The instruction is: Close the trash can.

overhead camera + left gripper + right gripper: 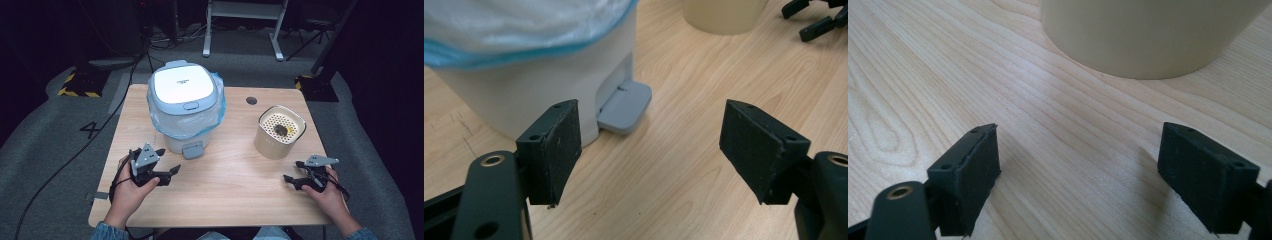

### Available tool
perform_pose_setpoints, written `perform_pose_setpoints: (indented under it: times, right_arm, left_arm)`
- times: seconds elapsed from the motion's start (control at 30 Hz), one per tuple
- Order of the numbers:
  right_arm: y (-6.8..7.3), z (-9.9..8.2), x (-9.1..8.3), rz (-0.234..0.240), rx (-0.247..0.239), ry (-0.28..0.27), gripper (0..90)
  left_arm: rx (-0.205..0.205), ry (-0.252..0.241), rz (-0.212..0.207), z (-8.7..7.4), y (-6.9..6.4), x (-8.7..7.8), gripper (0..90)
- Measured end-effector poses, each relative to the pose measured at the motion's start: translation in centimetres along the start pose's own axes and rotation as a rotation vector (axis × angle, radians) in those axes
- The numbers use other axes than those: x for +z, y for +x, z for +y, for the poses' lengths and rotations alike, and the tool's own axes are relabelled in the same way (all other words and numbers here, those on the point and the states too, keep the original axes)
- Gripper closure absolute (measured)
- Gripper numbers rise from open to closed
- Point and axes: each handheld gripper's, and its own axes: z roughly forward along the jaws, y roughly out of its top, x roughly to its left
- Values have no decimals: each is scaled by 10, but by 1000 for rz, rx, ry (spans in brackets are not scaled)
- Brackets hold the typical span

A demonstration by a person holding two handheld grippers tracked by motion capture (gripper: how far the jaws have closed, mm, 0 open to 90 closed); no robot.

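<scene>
My left gripper (167, 171) sits low on the pale wood-grain worktop (235, 180), fingers released, aimed at the bin (185, 107), which is just ahead. It is a smooth white body with a rounded lid, a crinkled blue liner and a flat grey pedal (625, 106). My right gripper (294, 173) has rough black fingers (968, 172) spread, empty, near the cream cylindrical pot (280, 131) with a perforated top.

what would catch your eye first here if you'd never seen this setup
The white pedal bin with its blue-edged liner, lid shut, standing at the back left of the wooden table. Then the cream container with a perforated top, to its right. Nearer, the left gripper and right gripper are both open.
</scene>
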Motion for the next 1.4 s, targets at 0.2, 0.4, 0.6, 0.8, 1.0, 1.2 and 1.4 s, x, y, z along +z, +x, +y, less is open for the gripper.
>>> perform_pose_setpoints:
  times: [0.2, 0.4, 0.6, 0.8, 1.0, 1.2, 1.4]
  right_arm:
    - [0, 0, 0, 0, 0, 0, 173]
    - [0, 0, 0, 0, 0, 0, 173]
    - [0, 0, 0, 0, 0, 0, 173]
    - [0, 0, 0, 0, 0, 0, 173]
    - [0, 0, 0, 0, 0, 0, 173]
    - [0, 0, 0, 0, 0, 0, 173]
    - [0, 0, 0, -6, 3, 7, 145]
  left_arm:
    - [-41, 28, 9, -27, 3, 11, 247]
    - [-85, 94, 15, -52, 10, 18, 234]
    - [-127, 196, 20, -70, 15, 26, 216]
    - [-62, 248, 43, -78, 17, 32, 194]
    - [-60, 236, 33, -80, 21, 33, 151]
    - [-73, 237, 51, -80, 21, 33, 146]
    - [-91, 243, 90, -80, 18, 32, 145]
